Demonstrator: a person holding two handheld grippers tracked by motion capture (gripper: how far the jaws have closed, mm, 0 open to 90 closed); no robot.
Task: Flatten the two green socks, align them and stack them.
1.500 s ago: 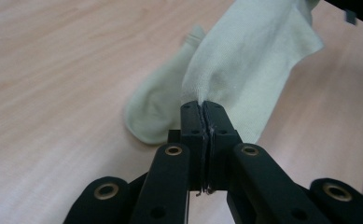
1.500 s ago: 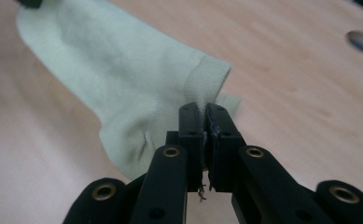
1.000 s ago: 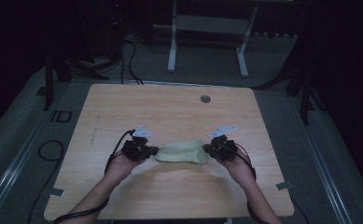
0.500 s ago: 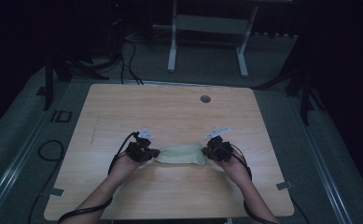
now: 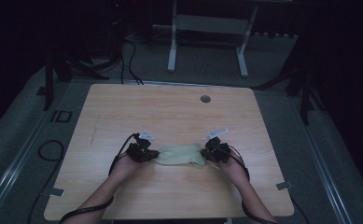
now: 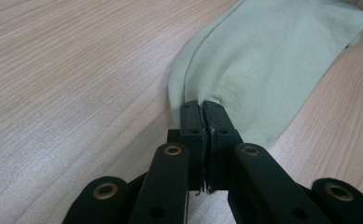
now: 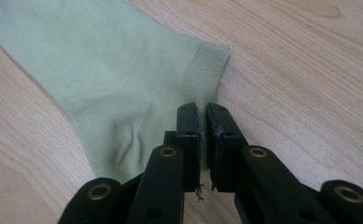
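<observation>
A pale green sock (image 5: 179, 155) lies on the wooden table (image 5: 170, 116), stretched between my two grippers near the front middle. My left gripper (image 5: 154, 156) is shut on the sock's left end; in the left gripper view the sock (image 6: 268, 60) runs away from the pinched edge between the closed jaws (image 6: 202, 106). My right gripper (image 5: 206, 156) is shut on the right end; the right gripper view shows the ribbed cuff (image 7: 207, 70) caught between the jaws of that gripper (image 7: 202, 111). A hand holds each gripper.
A round cable hole (image 5: 205, 99) sits in the table's far part. Black cables (image 5: 128, 46) lie on the floor beyond the far left corner, and a white stand (image 5: 207, 28) rises behind the table. Bare wood surrounds the sock.
The right gripper has shifted slightly left toward the left one, and both have come a little nearer the person. The sock between them looks shorter and slacker.
</observation>
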